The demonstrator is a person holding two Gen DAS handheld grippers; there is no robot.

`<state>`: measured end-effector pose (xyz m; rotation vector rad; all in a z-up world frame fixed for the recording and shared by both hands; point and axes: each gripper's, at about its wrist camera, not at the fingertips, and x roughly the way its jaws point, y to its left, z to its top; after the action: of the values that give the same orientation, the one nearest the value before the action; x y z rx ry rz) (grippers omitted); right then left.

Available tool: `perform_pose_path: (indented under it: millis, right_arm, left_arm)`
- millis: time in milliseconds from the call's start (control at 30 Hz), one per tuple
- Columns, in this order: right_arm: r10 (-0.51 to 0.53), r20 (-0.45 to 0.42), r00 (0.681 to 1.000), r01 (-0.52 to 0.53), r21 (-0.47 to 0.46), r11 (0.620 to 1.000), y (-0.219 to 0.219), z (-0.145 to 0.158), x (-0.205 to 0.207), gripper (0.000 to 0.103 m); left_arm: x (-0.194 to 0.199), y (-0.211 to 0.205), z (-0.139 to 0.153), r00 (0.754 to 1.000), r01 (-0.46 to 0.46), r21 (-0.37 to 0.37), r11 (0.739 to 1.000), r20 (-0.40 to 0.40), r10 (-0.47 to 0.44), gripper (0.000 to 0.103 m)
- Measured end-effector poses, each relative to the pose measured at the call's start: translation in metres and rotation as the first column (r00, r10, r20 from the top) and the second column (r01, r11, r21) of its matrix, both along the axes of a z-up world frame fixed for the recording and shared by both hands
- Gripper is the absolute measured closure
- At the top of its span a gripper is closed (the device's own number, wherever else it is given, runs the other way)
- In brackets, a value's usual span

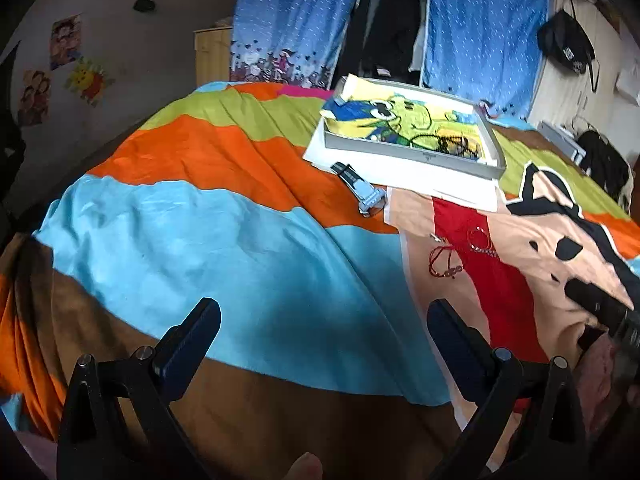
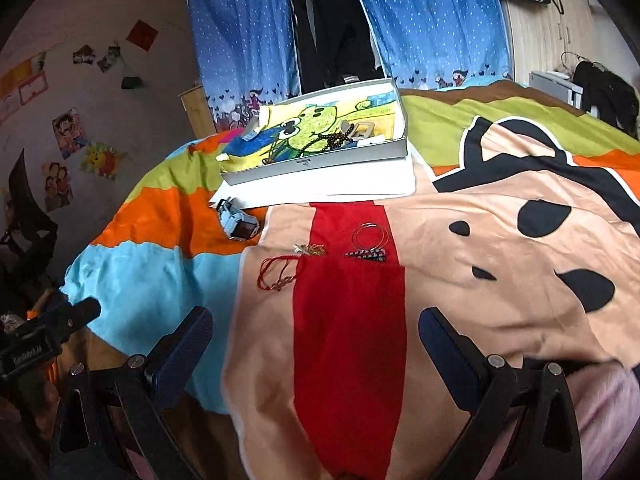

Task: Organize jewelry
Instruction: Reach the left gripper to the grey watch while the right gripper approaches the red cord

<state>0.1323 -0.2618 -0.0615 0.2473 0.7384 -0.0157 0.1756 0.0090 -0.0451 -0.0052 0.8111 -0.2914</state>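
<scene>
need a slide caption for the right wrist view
Open right gripper hovers over the bedspread, facing a red cord bracelet, hoop earrings and the tray beyond.

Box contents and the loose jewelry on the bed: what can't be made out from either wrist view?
- Gray box, right wrist: near wall hides its floor; dark bead strand tangled, count unreadable.
- Box label, left wrist: too small.
- Small pale-and-gold piece, right wrist: too small to name.
- Red cord bracelet, left wrist: clasp blurred.
- Watch, right wrist: face turned away.
- Right gripper, left wrist: cut off by edge.
</scene>
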Motion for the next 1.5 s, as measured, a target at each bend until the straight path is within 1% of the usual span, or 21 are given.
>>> perform_pose_path:
  millis: [167,233,333,400,467,567,633,733,800,867,933,1000,1100,1167,1233,1300,1367,1400,1433,1467,1500]
  right_arm:
    - [0.029,-0.083,0.996,-0.020,0.110,0.994,-0.025,-0.013,0.030,0.000]
    - [0.057,-0.135,0.989,-0.031,0.185,0.982,-0.034,-0.026,0.045,0.000]
    - [0.054,-0.179,0.982,-0.015,0.211,0.977,-0.040,-0.042,0.061,0.000]
    - [0.054,-0.193,0.980,-0.012,0.211,0.977,-0.041,-0.048,0.069,0.000]
    - [0.058,-0.196,0.979,-0.021,0.188,0.982,-0.039,-0.052,0.077,0.000]
    - [0.079,-0.192,0.978,-0.059,0.109,0.992,-0.031,-0.054,0.090,0.000]
    - [0.106,-0.181,0.978,-0.099,0.050,0.994,-0.023,-0.055,0.097,0.002]
    - [0.165,-0.172,0.971,-0.171,-0.018,0.985,-0.007,-0.059,0.106,0.021]
    - [0.202,-0.179,0.963,-0.211,-0.037,0.977,0.002,-0.064,0.112,0.028]
    - [0.230,-0.179,0.957,-0.242,-0.044,0.969,0.008,-0.068,0.116,0.039]
    - [0.248,-0.176,0.952,-0.260,-0.044,0.965,0.012,-0.071,0.121,0.044]
    - [0.251,-0.174,0.952,-0.262,-0.045,0.964,0.014,-0.074,0.125,0.047]
    - [0.240,-0.172,0.955,-0.255,-0.072,0.964,0.017,-0.078,0.130,0.057]
    - [0.222,-0.175,0.959,-0.239,-0.082,0.968,0.017,-0.081,0.135,0.063]
    - [0.218,-0.182,0.959,-0.238,-0.092,0.967,0.019,-0.085,0.139,0.065]
    - [0.224,-0.184,0.957,-0.244,-0.100,0.964,0.024,-0.088,0.143,0.069]
    - [0.234,-0.184,0.955,-0.255,-0.102,0.962,0.027,-0.090,0.147,0.079]
    - [0.238,-0.181,0.954,-0.259,-0.101,0.961,0.028,-0.090,0.149,0.083]
    - [0.243,-0.178,0.954,-0.264,-0.100,0.959,0.029,-0.091,0.151,0.088]
    - [0.247,-0.176,0.953,-0.266,-0.099,0.959,0.029,-0.091,0.153,0.092]
    - [0.250,-0.173,0.953,-0.268,-0.091,0.959,0.029,-0.092,0.155,0.093]
  left_arm:
    - [0.020,-0.014,-0.014,0.998,0.046,0.009,0.999,-0.034,-0.046,0.002]
    - [0.029,-0.019,-0.019,0.998,0.056,0.013,0.998,-0.044,-0.055,0.002]
    - [0.043,-0.025,-0.026,0.997,0.063,0.025,0.998,-0.052,-0.061,0.002]
    - [0.053,-0.028,-0.032,0.996,0.066,0.035,0.997,-0.058,-0.064,0.002]
    - [0.063,-0.031,-0.037,0.996,0.067,0.043,0.997,-0.066,-0.064,0.002]
    - [0.080,-0.034,-0.044,0.994,0.075,0.047,0.996,-0.083,-0.071,0.002]
    - [0.090,-0.035,-0.045,0.994,0.082,0.044,0.996,-0.073,-0.079,0.002]
    - [0.109,-0.038,-0.046,0.994,0.098,0.021,0.995,-0.045,-0.097,0.002]
    - [0.122,-0.040,-0.045,0.993,0.111,-0.003,0.994,-0.029,-0.111,0.002]
    - [0.133,-0.042,-0.045,0.992,0.123,-0.036,0.992,-0.018,-0.123,0.002]
    - [0.147,-0.044,-0.047,0.991,0.130,-0.076,0.989,-0.019,-0.131,0.002]
    - [0.157,-0.047,-0.049,0.991,0.125,-0.106,0.986,-0.025,-0.129,0.002]
    - [0.175,-0.048,-0.056,0.991,0.113,-0.159,0.981,-0.052,-0.123,0.002]
    - [0.185,-0.051,-0.060,0.990,0.107,-0.185,0.977,-0.069,-0.121,0.003]
    - [0.191,-0.053,-0.062,0.989,0.109,-0.198,0.974,-0.076,-0.126,0.004]
    - [0.198,-0.056,-0.066,0.987,0.113,-0.199,0.974,-0.085,-0.133,0.011]
    - [0.204,-0.058,-0.070,0.985,0.110,-0.203,0.973,-0.107,-0.134,0.028]
    - [0.209,-0.059,-0.073,0.984,0.104,-0.208,0.973,-0.123,-0.132,0.033]
    - [0.211,-0.059,-0.074,0.983,0.100,-0.214,0.972,-0.132,-0.130,0.041]
    - [0.215,-0.059,-0.075,0.982,0.096,-0.223,0.970,-0.137,-0.129,0.045]
    - [0.217,-0.058,-0.076,0.981,0.095,-0.231,0.968,-0.142,-0.130,0.047]
